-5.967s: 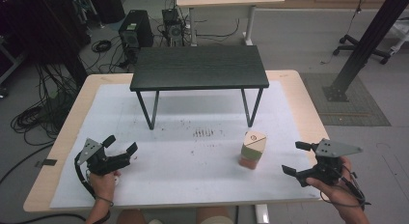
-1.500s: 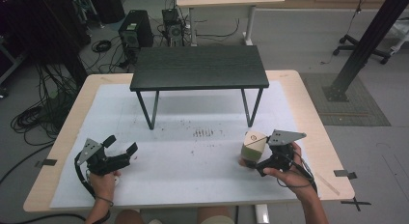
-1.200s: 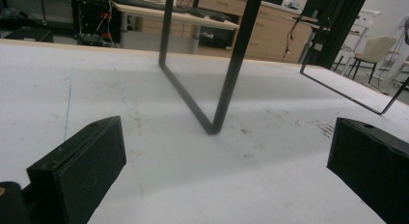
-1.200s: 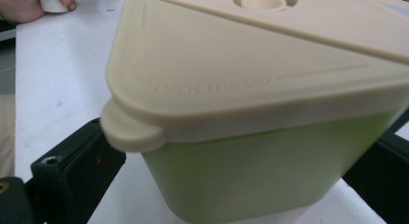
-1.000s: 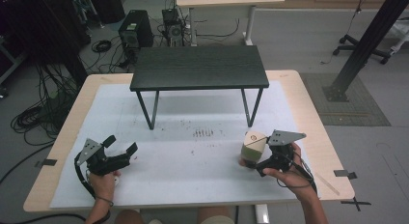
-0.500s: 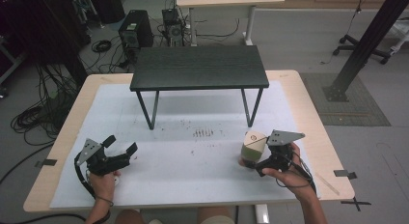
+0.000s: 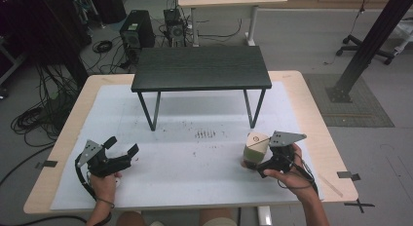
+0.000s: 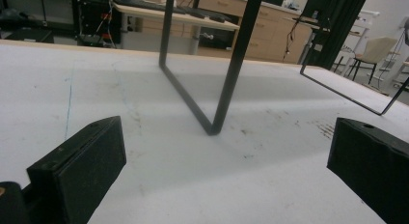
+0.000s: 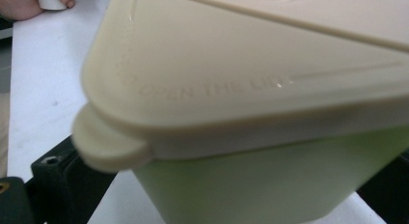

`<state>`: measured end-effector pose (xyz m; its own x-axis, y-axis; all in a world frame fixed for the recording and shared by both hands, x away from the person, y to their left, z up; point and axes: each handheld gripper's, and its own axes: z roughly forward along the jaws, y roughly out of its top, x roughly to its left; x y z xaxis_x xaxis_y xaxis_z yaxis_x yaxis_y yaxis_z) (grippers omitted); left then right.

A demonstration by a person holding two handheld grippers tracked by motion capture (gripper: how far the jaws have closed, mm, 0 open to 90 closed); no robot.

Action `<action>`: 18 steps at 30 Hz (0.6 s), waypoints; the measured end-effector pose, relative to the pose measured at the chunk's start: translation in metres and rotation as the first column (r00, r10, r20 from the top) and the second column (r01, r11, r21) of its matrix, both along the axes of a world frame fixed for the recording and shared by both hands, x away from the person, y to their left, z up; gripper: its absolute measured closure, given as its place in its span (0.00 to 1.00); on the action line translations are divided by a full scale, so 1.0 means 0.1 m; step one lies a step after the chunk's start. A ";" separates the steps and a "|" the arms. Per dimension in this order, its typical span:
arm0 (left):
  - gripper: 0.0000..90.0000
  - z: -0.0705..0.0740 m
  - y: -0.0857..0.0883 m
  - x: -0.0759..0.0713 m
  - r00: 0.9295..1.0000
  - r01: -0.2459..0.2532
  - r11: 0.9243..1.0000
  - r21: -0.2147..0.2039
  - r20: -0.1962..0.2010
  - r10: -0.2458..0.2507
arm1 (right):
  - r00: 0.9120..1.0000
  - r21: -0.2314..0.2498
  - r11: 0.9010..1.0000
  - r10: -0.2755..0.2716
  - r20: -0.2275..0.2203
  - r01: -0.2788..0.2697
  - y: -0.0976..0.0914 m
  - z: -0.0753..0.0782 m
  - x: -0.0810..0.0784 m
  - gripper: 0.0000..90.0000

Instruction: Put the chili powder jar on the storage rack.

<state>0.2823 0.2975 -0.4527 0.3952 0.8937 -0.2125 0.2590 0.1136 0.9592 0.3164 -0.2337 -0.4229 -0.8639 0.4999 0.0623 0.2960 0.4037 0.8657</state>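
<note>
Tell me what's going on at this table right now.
A person sits at a white-topped table with tongs in each hand. The right tongs are around a small container with a cream lid and pale green body; their jaws flank its lower body in the right gripper view, though whether they are clamped is unclear. The left tongs rest open near the table's front left, holding nothing. A low black bench stands at the far side.
</note>
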 end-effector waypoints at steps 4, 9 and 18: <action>0.00 0.00 0.00 0.00 1.000 0.000 1.000 0.000 0.000 0.000 | 1.000 0.003 1.000 -0.005 0.003 0.005 -0.01 0.00 0.00 0.02; 0.00 0.00 0.00 0.00 1.000 0.001 1.000 0.001 -0.001 -0.001 | 1.000 -0.010 1.000 0.002 0.000 -0.002 0.00 -0.01 0.00 0.08; 0.00 0.00 0.00 0.00 1.000 0.000 1.000 -0.001 0.000 0.000 | 1.000 -0.040 0.999 -0.006 0.016 0.007 -0.01 -0.05 0.00 0.29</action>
